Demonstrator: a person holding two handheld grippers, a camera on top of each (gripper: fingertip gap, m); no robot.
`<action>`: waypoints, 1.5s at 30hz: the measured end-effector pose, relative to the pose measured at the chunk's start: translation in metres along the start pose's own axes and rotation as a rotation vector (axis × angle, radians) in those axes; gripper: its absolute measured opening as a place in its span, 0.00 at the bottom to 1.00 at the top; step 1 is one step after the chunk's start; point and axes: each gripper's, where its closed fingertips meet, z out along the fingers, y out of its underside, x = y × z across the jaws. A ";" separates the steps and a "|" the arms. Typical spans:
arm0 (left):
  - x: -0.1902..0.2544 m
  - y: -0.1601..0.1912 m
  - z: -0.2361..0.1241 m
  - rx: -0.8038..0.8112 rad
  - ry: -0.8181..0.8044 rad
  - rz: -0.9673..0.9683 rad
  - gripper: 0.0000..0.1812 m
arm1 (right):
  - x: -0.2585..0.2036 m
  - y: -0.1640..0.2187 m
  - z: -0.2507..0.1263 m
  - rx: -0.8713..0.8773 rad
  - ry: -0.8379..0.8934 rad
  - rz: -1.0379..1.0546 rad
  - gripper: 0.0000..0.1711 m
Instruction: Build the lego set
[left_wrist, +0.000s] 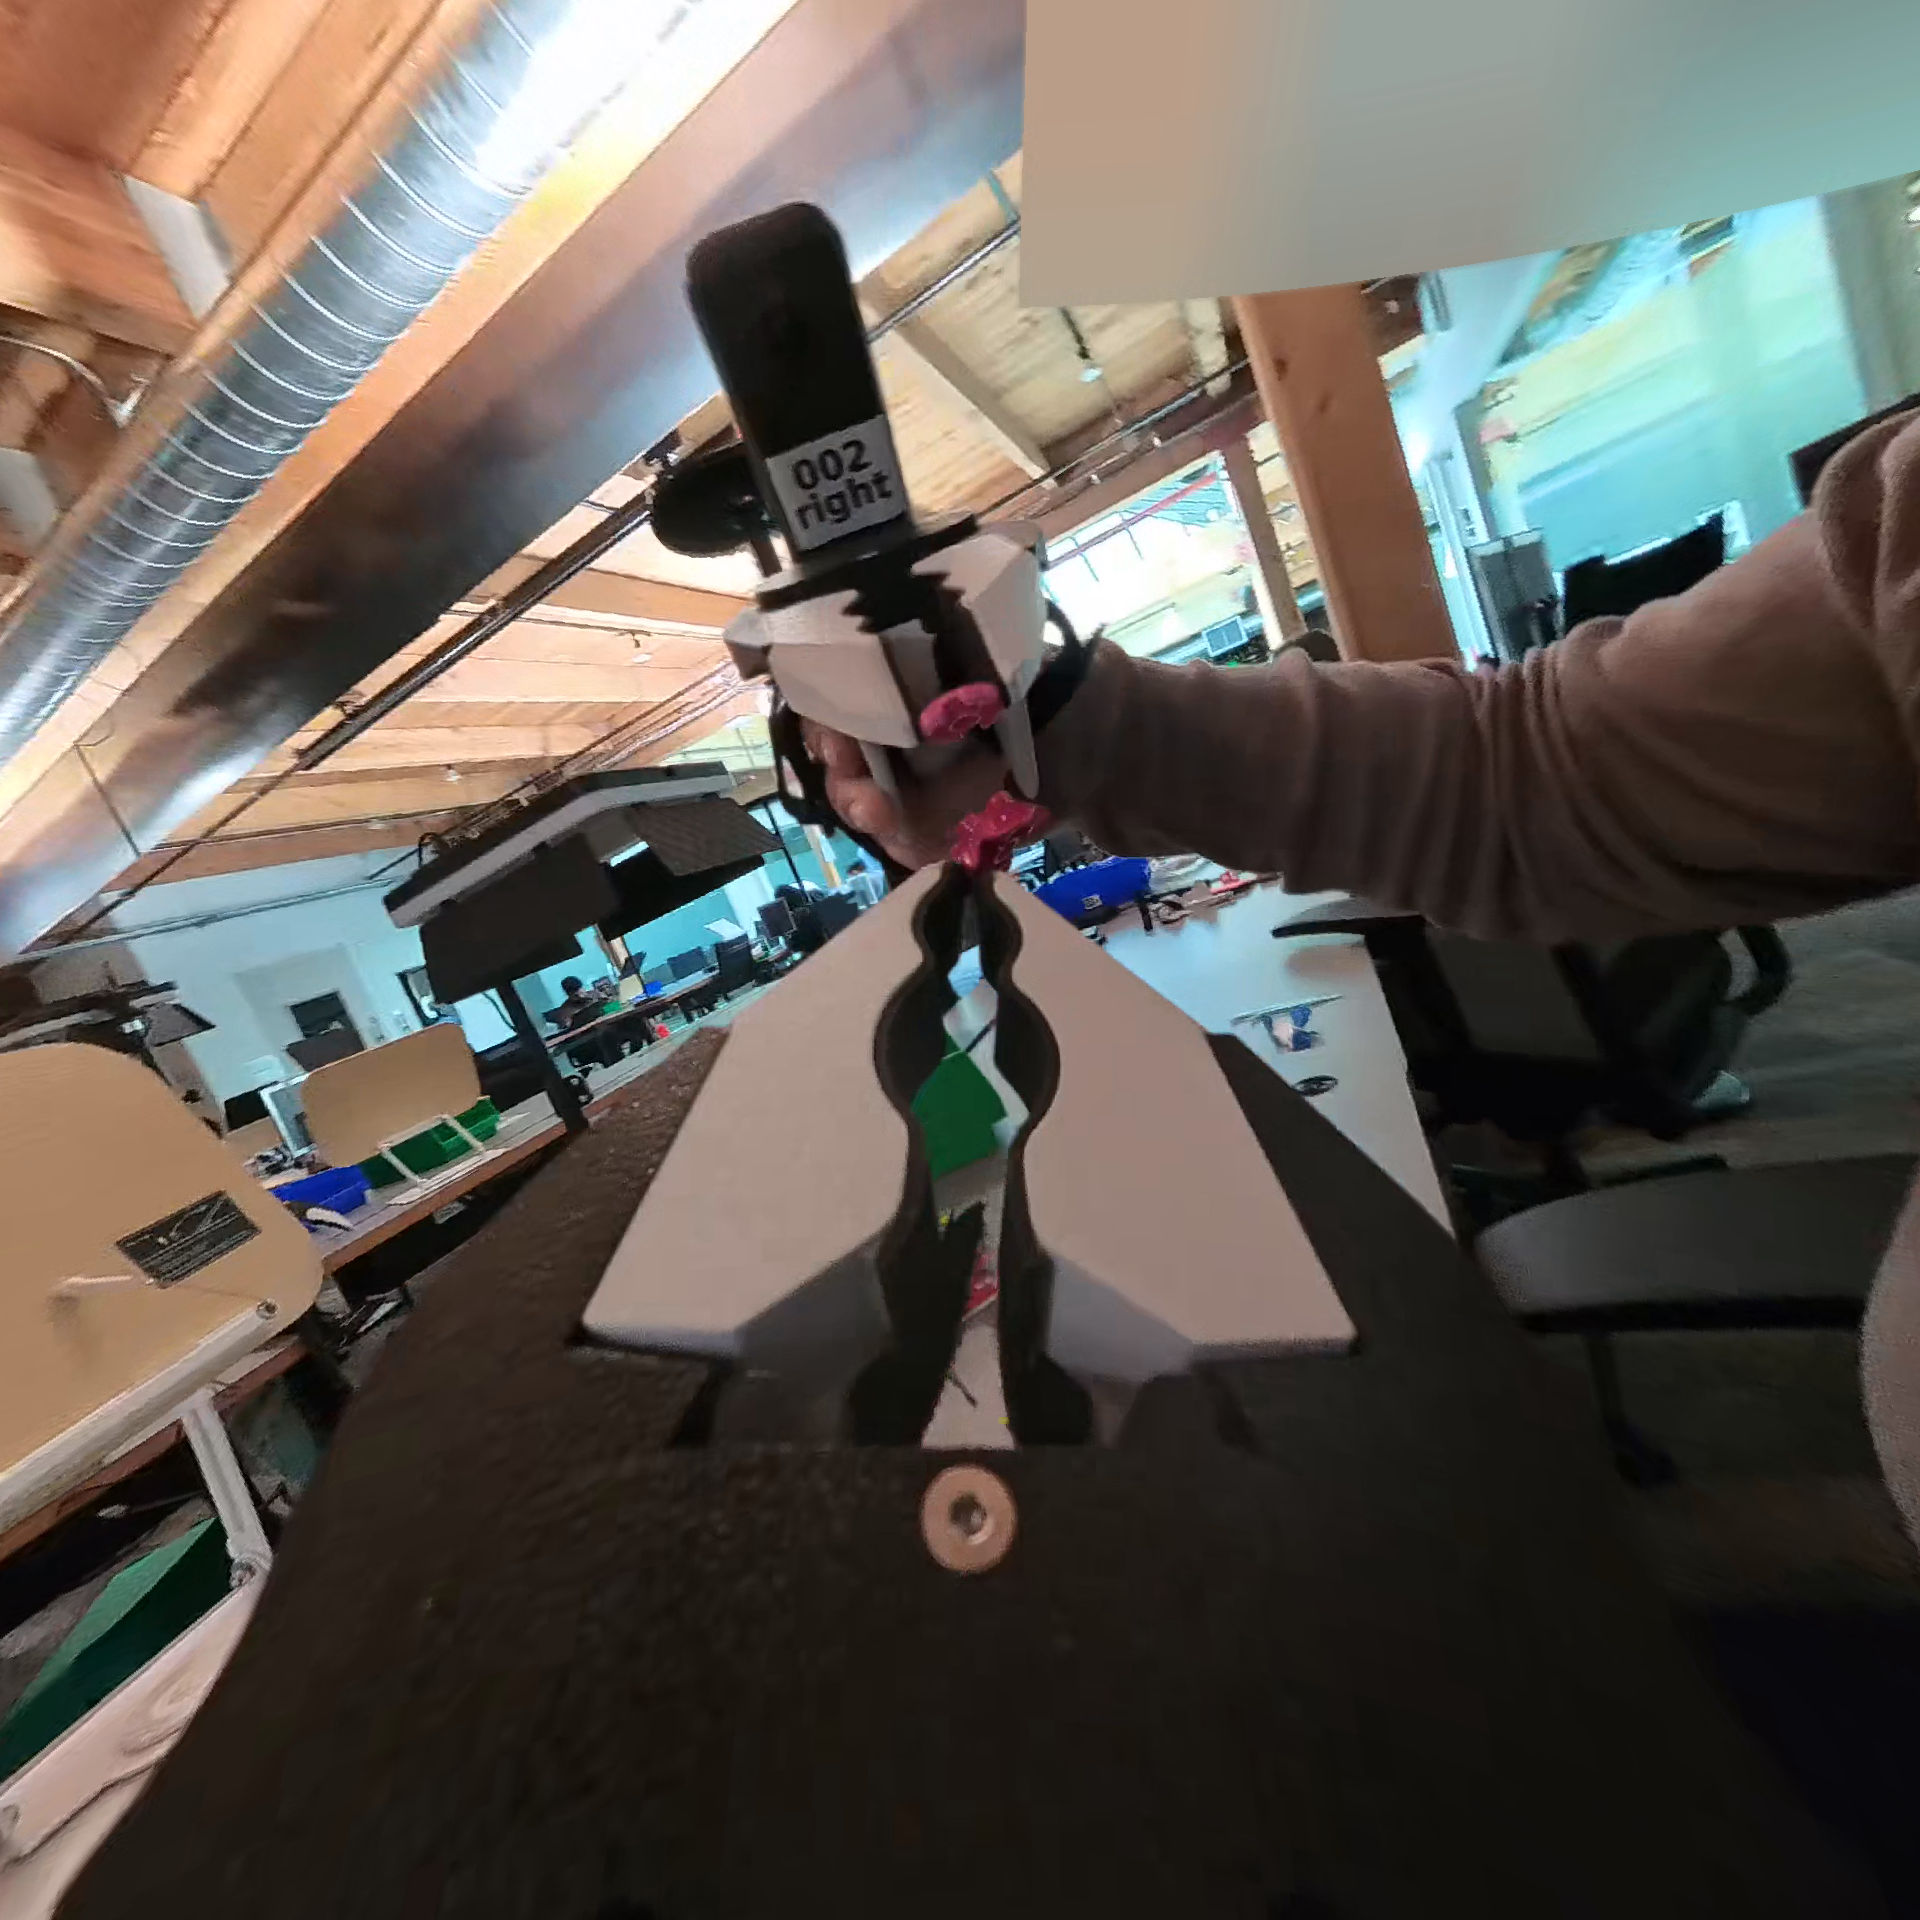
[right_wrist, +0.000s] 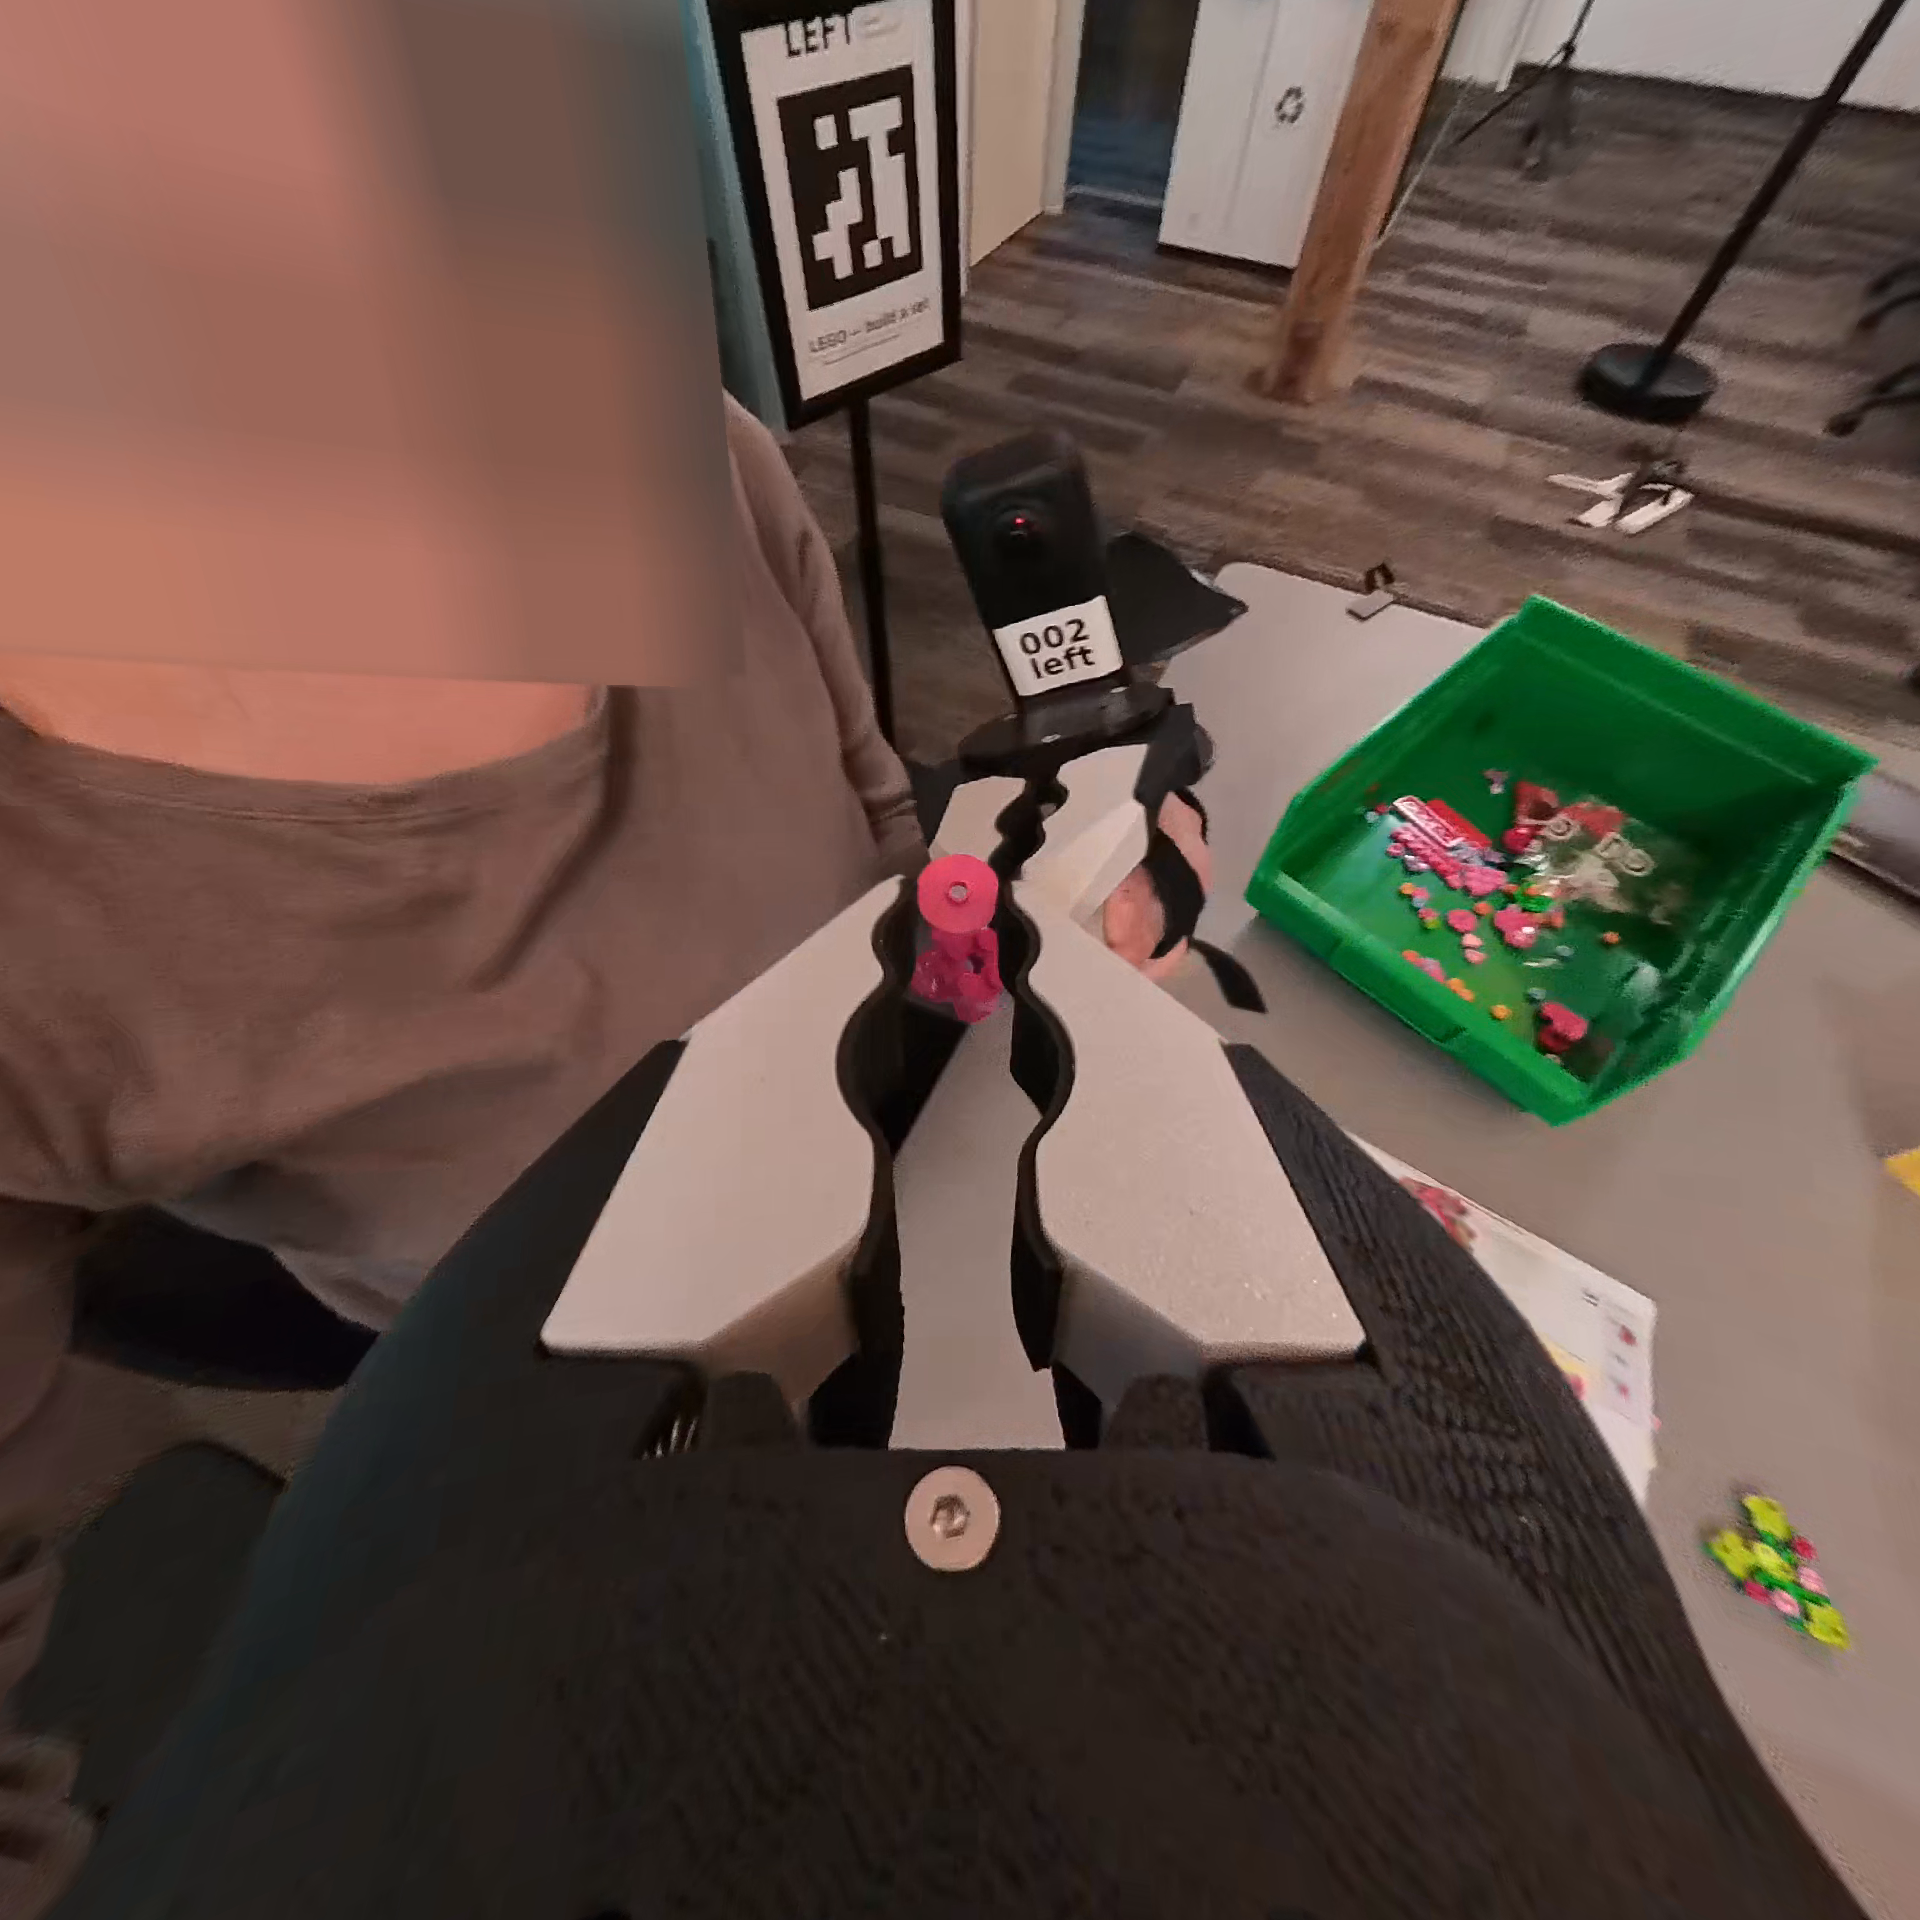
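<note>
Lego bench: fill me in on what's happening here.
A person holds a gripper in each hand, raised above the table and facing each other. The right gripper has its jaws shut on a pink lego piece; the left gripper pinches another pink piece at its tips. The two pieces are close together but not yet joined. Loose pieces wait in the green bin, beside an instruction booklet and a small green-and-pink assembly.

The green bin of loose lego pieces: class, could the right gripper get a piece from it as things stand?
Probably not yet. The right gripper is shut on a pink lego piece, raised near the left gripper. The green bin itself lies open-topped on the table, with nothing over it.
</note>
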 end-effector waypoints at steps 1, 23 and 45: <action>0.001 -0.002 -0.002 0.004 0.009 0.003 0.00 | -0.003 -0.002 0.002 -0.004 -0.016 0.007 0.08; 0.022 -0.041 -0.023 0.128 -0.008 0.305 0.00 | -0.026 -0.015 0.037 -0.178 -0.031 0.020 0.08; 0.016 -0.038 -0.019 0.067 -0.160 0.534 0.00 | -0.016 -0.007 0.025 -0.292 0.094 0.073 0.08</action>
